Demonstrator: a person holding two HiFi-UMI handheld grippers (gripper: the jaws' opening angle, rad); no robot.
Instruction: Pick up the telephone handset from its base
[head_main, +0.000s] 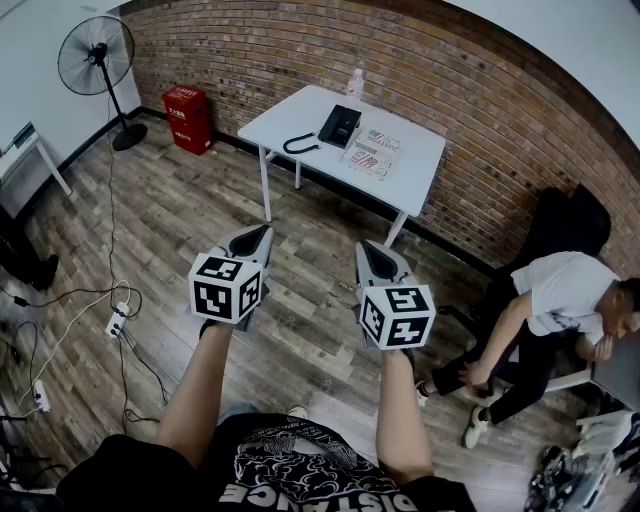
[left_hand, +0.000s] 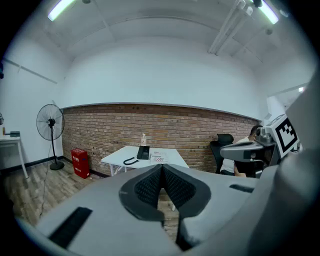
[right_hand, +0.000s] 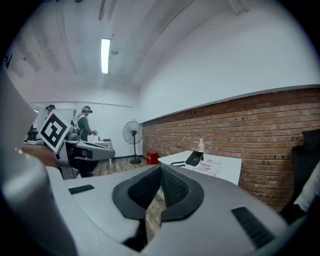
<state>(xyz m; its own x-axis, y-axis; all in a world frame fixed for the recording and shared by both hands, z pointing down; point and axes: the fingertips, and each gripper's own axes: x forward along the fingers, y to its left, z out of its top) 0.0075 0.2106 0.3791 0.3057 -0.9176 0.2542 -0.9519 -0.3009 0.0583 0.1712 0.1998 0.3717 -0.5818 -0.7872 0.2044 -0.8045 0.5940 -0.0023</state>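
Note:
A black telephone sits on a white table against the brick wall, across the room. Its handset rests on the base, and a curly cord loops off to the left. My left gripper and right gripper are held side by side over the wooden floor, far short of the table, both pointing toward it. The jaws of each are closed together with nothing between them. The telephone appears small above the left gripper, and the telephone lies to the right of the right gripper.
Printed papers and a clear bottle share the table. A red box and a standing fan are at the left wall. A person sits bent over at the right. A power strip and cables trail on the floor at left.

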